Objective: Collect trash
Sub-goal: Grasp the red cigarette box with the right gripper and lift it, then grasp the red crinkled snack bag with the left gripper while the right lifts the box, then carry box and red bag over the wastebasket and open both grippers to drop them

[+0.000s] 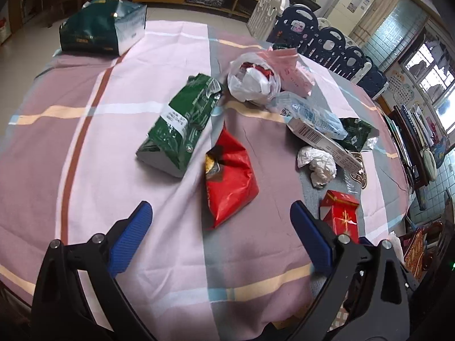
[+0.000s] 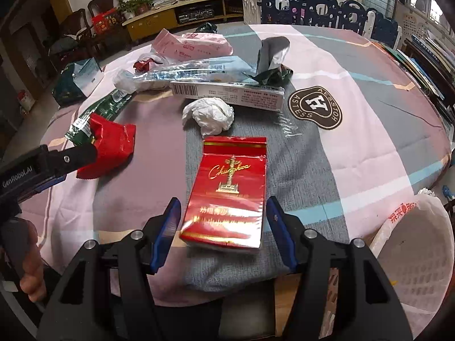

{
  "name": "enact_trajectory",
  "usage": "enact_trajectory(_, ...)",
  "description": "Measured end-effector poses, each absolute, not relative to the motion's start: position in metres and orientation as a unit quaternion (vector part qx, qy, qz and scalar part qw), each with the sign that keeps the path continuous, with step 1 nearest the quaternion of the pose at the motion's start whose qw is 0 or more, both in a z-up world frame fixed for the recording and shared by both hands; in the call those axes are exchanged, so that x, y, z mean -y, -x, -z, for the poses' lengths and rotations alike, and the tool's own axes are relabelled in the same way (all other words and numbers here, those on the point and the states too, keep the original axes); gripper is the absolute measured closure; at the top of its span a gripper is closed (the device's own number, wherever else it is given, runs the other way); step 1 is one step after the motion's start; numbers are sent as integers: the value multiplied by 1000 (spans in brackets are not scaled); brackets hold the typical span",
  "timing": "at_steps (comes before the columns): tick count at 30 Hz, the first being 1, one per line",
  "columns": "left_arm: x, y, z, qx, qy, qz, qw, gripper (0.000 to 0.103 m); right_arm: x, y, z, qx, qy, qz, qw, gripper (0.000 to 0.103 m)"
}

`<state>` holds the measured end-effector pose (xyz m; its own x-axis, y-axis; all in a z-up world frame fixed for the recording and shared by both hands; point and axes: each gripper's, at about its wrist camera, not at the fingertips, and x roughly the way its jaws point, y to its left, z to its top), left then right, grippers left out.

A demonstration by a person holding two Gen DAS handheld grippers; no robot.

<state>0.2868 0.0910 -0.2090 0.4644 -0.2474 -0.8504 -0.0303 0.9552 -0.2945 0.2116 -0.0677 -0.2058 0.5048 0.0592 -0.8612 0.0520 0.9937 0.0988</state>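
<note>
Red cigarette pack (image 2: 227, 190) lies low in the frame between the right gripper's (image 2: 224, 233) spread, untouching jaws, which must close next, while the left gripper (image 1: 220, 221) hovers agape.

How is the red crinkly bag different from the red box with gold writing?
The red crinkly bag is soft, creased foil with a torn-open end; the red box is stiff card with straight edges. The bag lies out on the cloth ahead of the open left gripper; the box sits right between the open right gripper fingers, not squeezed. The box shows a gold tower and writing; the bag looks mostly plain. Both are shiny, red and lying flat.
</note>
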Motion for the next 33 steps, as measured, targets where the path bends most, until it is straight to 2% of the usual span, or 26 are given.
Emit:
enact_trajectory(3, -91, -294, 218, -524, 155, 63, 835, 12, 69, -217, 214, -501, -56, -4, 864, 35)
enact_trajectory(6, -85, -300, 224, -526, 132, 56, 838, 34, 69, -222, 216, -498, -49, 7, 866, 30)
enact_trajectory(7, -82, -301, 225, -526, 120, 57, 840, 47, 68, -223, 216, -497, -47, 8, 866, 30)
enact_trajectory(8, -79, -302, 227, -527, 109, 61, 841, 54, 68, -224, 216, -497, -45, 7, 866, 30)
enact_trajectory(9, -77, -302, 228, -529, 106, 68, 839, 58, 67, -226, 217, -498, -43, 6, 866, 30)
enact_trajectory(10, -77, -302, 228, -526, 108, 77, 840, 71, 67, -226, 218, -499, -41, 6, 866, 30)
enact_trajectory(11, -78, -301, 226, -520, 112, 84, 843, 74, 65, -227, 219, -500, -40, 6, 865, 30)
enact_trajectory(13, -80, -299, 222, -509, 114, 88, 848, 78, 63, -229, 221, -504, -33, 8, 863, 31)
enact_trajectory(14, -83, -297, 220, -503, 116, 90, 852, 79, 62, -229, 223, -506, -29, 8, 862, 36)
enact_trajectory(15, -84, -294, 217, -498, 118, 92, 854, 80, 61, -229, 223, -506, -26, 7, 862, 54)
enact_trajectory(16, -86, -291, 214, -493, 119, 92, 857, 81, 60, -229, 225, -510, -22, 3, 860, 66)
enact_trajectory(18, -92, -283, 206, -481, 121, 89, 864, 81, 61, -227, 223, -506, -24, -1, 862, 80)
enact_trajectory(25, -110, -241, 178, -452, 131, 60, 880, 81, 70, -215, 205, -488, -52, -20, 871, 80)
enact_trajectory(33, -107, -188, 134, -419, 100, 41, 902, 81, 70, -179, 150, -441, -28, -25, 897, 80)
